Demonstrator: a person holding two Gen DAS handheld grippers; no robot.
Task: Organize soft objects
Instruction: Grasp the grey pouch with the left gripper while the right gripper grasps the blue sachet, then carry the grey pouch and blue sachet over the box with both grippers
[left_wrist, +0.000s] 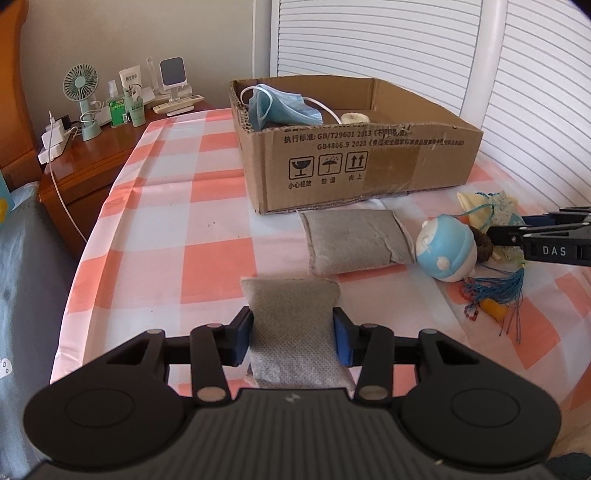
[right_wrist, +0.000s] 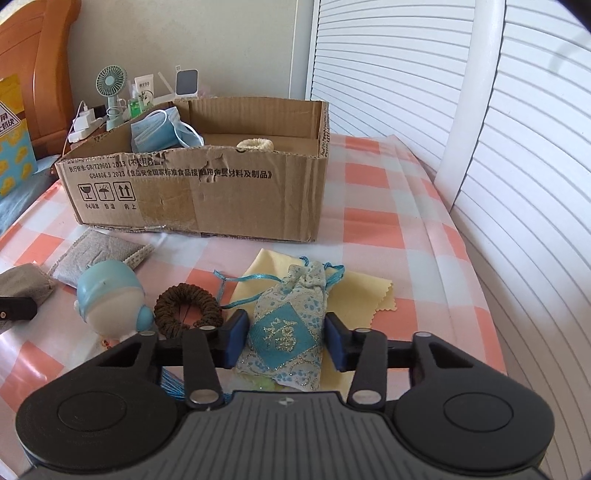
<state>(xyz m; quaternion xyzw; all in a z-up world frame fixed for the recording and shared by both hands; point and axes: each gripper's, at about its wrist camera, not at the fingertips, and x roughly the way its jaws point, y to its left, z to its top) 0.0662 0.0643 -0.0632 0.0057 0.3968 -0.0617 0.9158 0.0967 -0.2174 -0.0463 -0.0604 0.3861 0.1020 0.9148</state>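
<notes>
Here left gripper (left_wrist: 293, 338) clamps a grey pouch (left_wrist: 295, 325); right gripper (right_wrist: 284, 341) clamps a sachet (right_wrist: 286, 332).

I am reading the cardboard box (right_wrist: 207, 192): its side is showing "GB/T29601 2013" and "GB4806.9 2023", Chinese words, and three little signs, a broken glass, an umbrella and two up arrows. My right gripper (left_wrist: 491, 236) is showing "DAS". The blue pouch (right_wrist: 284, 332) is wearing one gold Chinese character.
</notes>
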